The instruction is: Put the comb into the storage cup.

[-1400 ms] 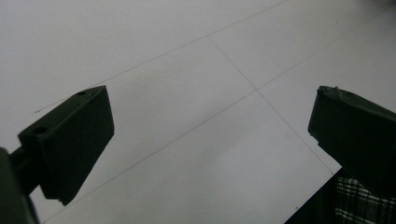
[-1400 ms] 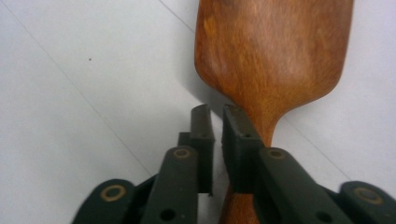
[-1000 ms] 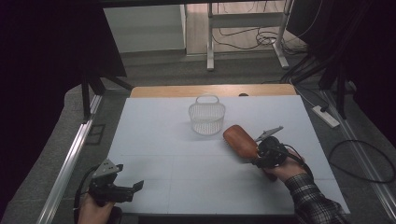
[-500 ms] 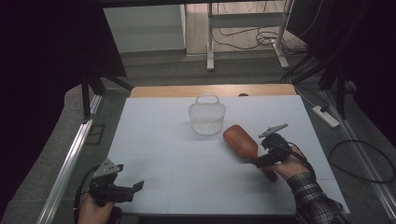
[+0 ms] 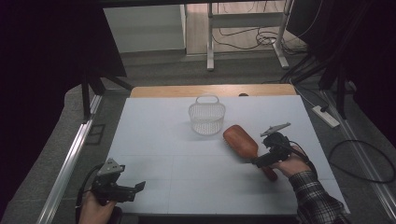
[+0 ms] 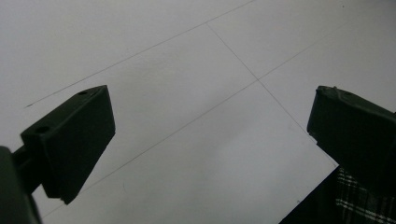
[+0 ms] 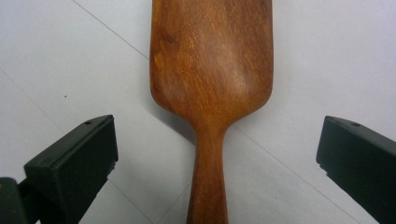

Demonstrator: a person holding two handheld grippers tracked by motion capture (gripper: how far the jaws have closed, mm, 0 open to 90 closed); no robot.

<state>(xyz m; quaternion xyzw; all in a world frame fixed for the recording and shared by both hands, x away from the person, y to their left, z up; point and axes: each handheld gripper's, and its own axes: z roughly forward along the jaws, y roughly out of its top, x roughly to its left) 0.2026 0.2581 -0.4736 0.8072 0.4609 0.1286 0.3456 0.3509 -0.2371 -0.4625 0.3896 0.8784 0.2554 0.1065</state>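
The wooden hairbrush (image 5: 241,143) lies flat on the white table (image 5: 154,135), right of centre in the high view, its handle running toward the lower right and its head pointing up at the little white basket (image 5: 207,118), which stands just beside it but apart. A second ago the right tongs (image 5: 259,163) were pinched close on that handle; their jaws have just been opening and now stand spread wide, with the handle (image 7: 208,186) between them and touching neither pad. I take that as a release: the brush has been set down here rather than carried into the basket. The left tongs (image 5: 138,186), spread with nothing between them, hang over bare table at the lower left.
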